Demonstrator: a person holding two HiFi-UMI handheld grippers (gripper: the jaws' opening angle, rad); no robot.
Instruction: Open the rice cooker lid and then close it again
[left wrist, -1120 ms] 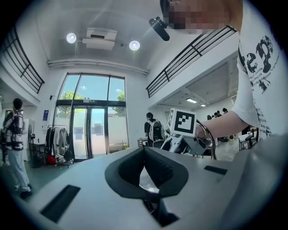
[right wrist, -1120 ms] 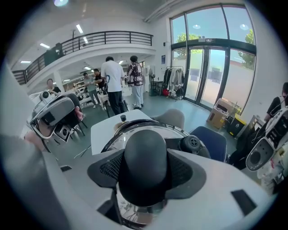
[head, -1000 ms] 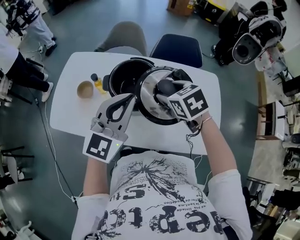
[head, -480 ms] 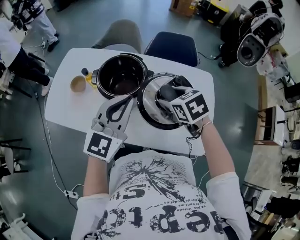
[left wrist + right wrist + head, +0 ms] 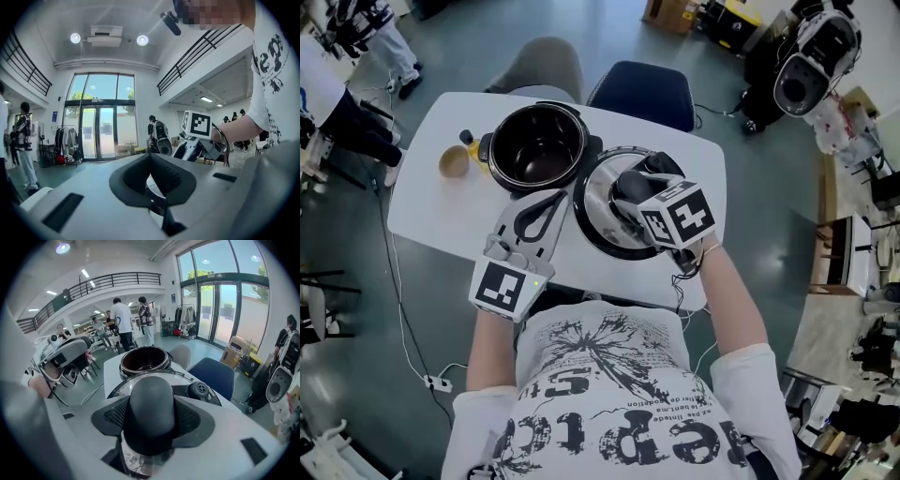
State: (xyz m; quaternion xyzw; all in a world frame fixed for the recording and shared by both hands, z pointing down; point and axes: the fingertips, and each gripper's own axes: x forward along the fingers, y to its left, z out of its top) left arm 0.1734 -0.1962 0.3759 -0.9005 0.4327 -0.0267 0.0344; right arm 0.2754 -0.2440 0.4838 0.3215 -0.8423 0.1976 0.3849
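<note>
The black rice cooker [image 5: 539,145] stands uncovered on the white table [image 5: 431,216], its dark inner pot [image 5: 144,361] bare. Its round metal lid [image 5: 602,225] lies flat just right of the cooker, apparently resting on the table. My right gripper [image 5: 630,186] points steeply down and is shut on the lid's black knob [image 5: 151,404], which fills the space between both pads. A steam vent [image 5: 199,390] sits beside the knob. My left gripper [image 5: 559,197] hovers level at the cooker's near side, its tips together and nothing between them; in its own view it [image 5: 151,159] faces the room.
A small brown bowl [image 5: 453,164] and a small bottle [image 5: 469,142] stand left of the cooker. A blue chair [image 5: 642,94] and a grey chair [image 5: 546,66] are behind the table. A cable [image 5: 682,277] hangs at the near right edge. People stand at the far left.
The lid, held by my right gripper, moved right, off the cooker's mouth, and down beside it. My left gripper drew slightly down along the cooker's front. Little moved in the last half second.
</note>
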